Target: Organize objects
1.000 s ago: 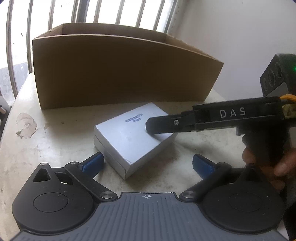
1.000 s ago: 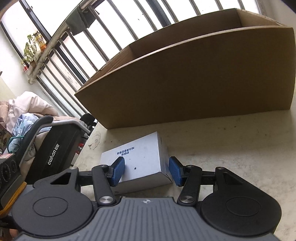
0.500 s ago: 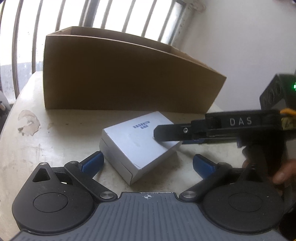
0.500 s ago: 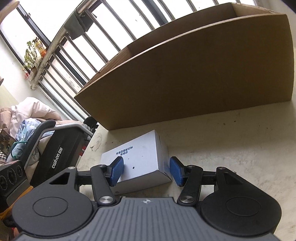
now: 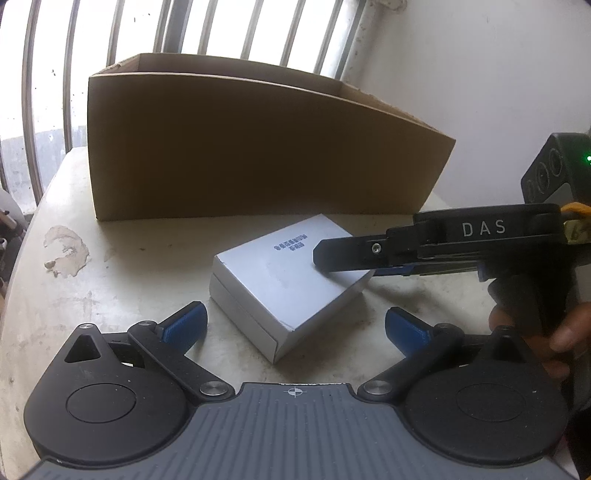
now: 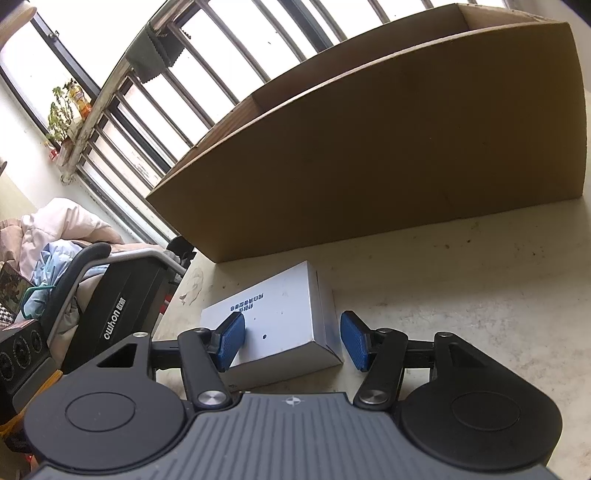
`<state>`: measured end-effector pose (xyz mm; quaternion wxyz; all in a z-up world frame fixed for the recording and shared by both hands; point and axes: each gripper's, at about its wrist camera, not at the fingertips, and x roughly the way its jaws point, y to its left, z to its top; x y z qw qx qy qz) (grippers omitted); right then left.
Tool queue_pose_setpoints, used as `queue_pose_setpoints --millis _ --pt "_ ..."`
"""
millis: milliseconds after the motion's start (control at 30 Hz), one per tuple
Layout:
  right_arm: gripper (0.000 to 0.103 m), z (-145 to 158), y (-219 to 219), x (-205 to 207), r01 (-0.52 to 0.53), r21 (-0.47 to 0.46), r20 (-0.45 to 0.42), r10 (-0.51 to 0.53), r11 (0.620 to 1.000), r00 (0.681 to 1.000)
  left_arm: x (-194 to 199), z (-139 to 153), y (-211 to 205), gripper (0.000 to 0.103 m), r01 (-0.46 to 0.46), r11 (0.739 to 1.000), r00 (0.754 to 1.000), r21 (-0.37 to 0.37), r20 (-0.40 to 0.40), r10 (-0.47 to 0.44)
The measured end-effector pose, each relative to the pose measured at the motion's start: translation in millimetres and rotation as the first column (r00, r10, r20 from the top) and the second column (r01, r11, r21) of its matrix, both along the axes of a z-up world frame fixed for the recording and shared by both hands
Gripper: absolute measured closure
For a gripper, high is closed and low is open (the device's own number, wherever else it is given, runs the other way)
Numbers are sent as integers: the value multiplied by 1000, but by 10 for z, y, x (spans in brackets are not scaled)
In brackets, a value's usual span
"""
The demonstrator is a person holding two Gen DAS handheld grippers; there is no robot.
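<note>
— Barred windows fill the far side of the room, with a pale wall to the right. What sits in front of them?

— A worn, off-white tabletop, chipped on its left side, and on it a large open brown cardboard box standing at the far edge.

— And left of the table?

— From the right wrist view, a black machine with a curved handle and a heap of pale clothing behind it.

— Where is the thing to be sorted?

— The flat white rectangular carton with small printed text lies on the table just on the near side of the cardboard box, apart from it.

— How do the grippers stand?

— The right gripper, black with blue pads, reaches in from the right, held in a hand. Its jaws straddle the carton's near right corner and stand apart; the right pad is clear of the carton's side, and the left pad hangs over the carton's top. It grips nothing.

— And the other?

— The left gripper hangs near the carton with its jaws spread wide, pads well off either side, holding nothing.
</note>
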<state>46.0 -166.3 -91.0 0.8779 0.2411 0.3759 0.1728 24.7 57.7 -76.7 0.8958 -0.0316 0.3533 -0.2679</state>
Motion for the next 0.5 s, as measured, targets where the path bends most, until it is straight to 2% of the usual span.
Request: queue_pose_setpoints --millis 167,500 --pt "42 1 9 2 6 -3 -1 -6 1000 1000 -73 -22 -75 0 11 1000 1000 28 18 -12" --pt "41 3 28 -10 15 -13 0 -15 1000 1000 -133 -31 -31 0 27 1000 999 8 22 -27"
